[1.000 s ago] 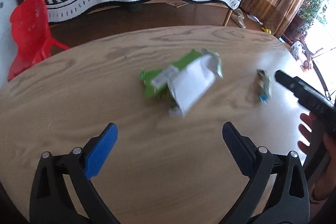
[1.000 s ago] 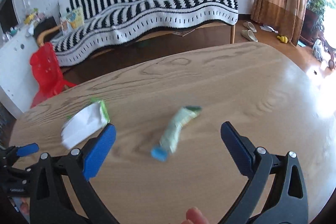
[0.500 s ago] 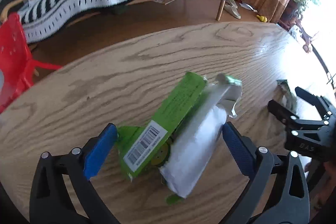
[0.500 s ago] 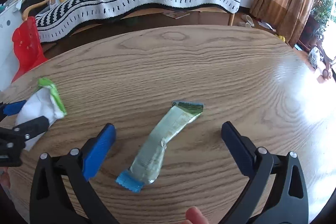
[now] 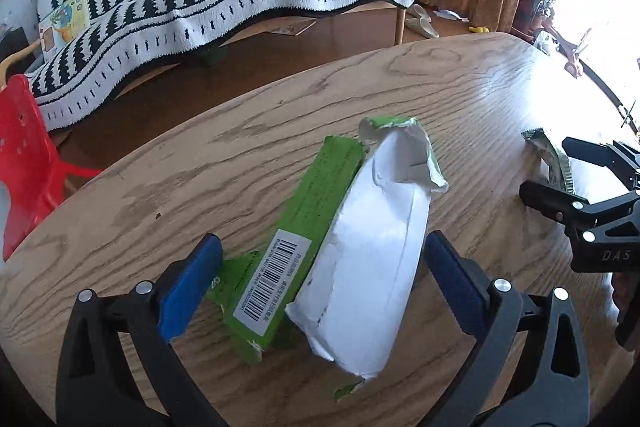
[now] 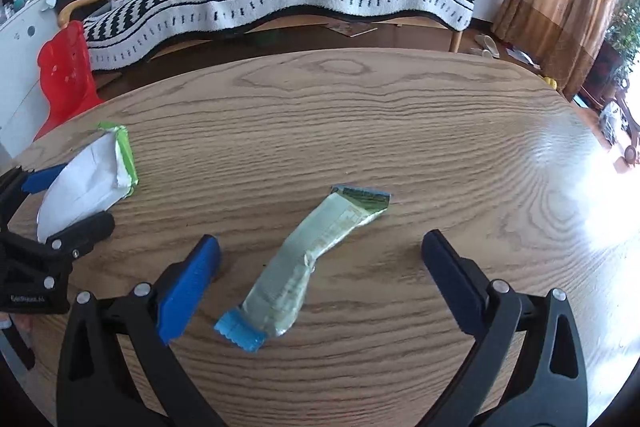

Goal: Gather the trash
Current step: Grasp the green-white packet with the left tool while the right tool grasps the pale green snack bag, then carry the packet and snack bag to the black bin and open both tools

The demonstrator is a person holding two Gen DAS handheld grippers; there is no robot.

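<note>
Left gripper (image 5: 320,275), jaws spread, straddling a torn green box (image 5: 304,239) that lies on the wooden table (image 5: 460,99); pads near the box, contact unclear. Right gripper (image 6: 320,275), jaws likewise spread, flanking a flattened wrapper (image 6: 316,259) on the tabletop without touching it

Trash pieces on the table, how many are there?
2. A torn green-and-white carton lies between the left gripper's open fingers; a silver snack wrapper lies between the right gripper's.
</note>
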